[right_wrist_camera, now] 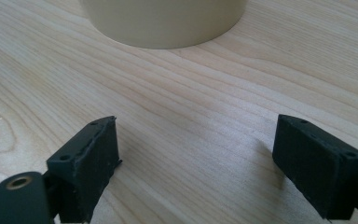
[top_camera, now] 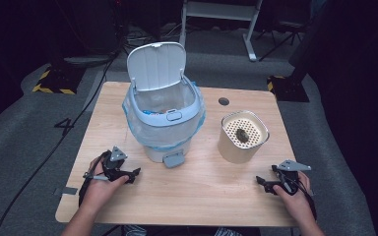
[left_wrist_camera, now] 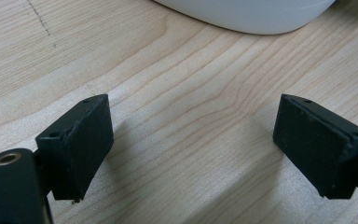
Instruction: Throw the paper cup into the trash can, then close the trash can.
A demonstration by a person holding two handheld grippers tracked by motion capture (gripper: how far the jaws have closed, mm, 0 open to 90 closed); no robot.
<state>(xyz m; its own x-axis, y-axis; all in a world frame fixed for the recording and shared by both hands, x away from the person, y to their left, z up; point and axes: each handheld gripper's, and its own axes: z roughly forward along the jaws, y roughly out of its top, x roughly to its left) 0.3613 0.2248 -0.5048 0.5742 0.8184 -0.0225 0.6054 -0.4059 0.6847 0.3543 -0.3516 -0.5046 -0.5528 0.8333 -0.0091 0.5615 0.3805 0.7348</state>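
While both hands rest low at the near edge of the wooden table [top_camera: 197,196], the left gripper [top_camera: 133,175] lies at the near left and the right gripper [top_camera: 262,183] at the near right, well apart from each other. In the left gripper view its jaws stand wide apart with nothing but bare wood grain between them; the rounded white base of the bin [left_wrist_camera: 251,14] sits farther off, beyond the fingertips [left_wrist_camera: 86,140] and not touching them. In the high view that white pedal bin [top_camera: 165,118] stands at the middle of the table, its lid [top_camera: 156,64] tipped up and back, a pale blue liner [top_camera: 197,123] folded over its rim, and its grey pedal [top_camera: 173,159] pointing toward the near side. The right gripper's jaws are likewise spread and empty; ahead of its pads [right_wrist_camera: 93,163] stands the foot of a beige container [right_wrist_camera: 163,23], clear of them. From above, that container [top_camera: 241,137] stands right of the bin, topped by a perforated insert [top_camera: 243,129] with a small dark lump on it that I cannot identify.
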